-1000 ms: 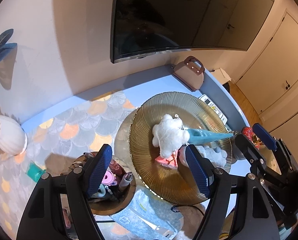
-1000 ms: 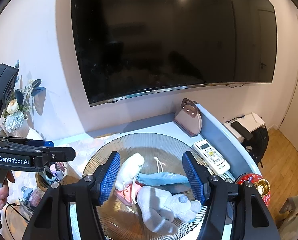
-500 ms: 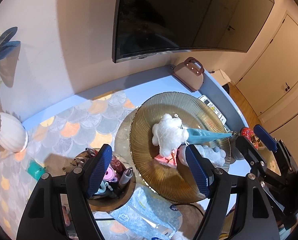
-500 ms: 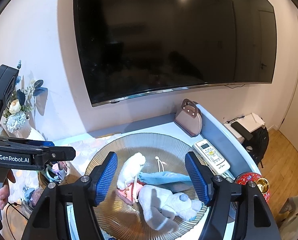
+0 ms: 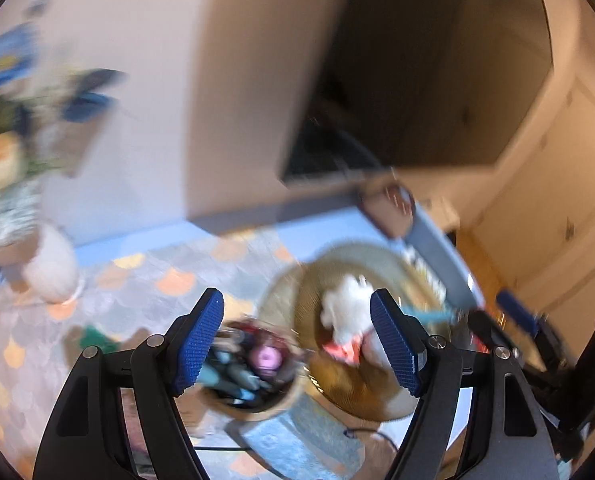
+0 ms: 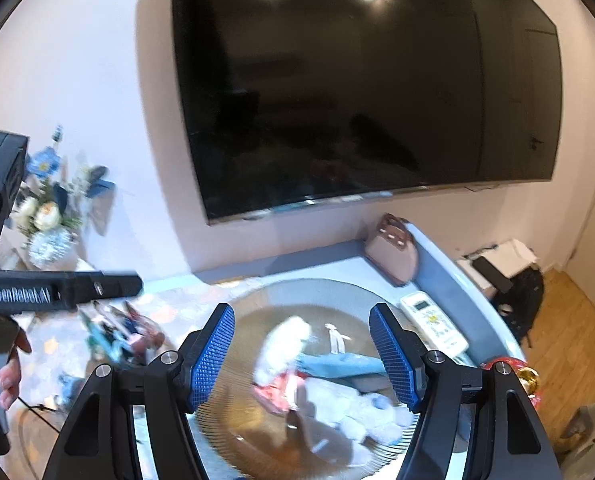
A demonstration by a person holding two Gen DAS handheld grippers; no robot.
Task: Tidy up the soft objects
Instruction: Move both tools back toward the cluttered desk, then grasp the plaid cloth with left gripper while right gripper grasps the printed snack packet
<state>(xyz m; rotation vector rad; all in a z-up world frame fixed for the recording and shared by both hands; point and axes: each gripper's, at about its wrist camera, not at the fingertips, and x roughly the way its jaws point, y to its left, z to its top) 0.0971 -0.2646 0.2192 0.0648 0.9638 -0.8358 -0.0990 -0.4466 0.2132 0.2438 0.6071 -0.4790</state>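
The right gripper (image 6: 301,354) is hovering with its jaws spread and nothing clamped, having just been opening a little further, and below and ahead of it the ribbed amber plate (image 6: 265,300) is carrying the soft things: a white plush toy (image 6: 283,346) between the two blue pads, a blue cloth piece (image 6: 337,364) toward the right pad, and a grey plush toy (image 6: 357,412) nearer the camera. The left gripper (image 5: 297,344) is likewise standing released and empty in a blurred view, with the white plush on the plate (image 5: 381,256) sitting just inside its right pad and a small bowl of trinkets (image 5: 253,368) lying between its pads.
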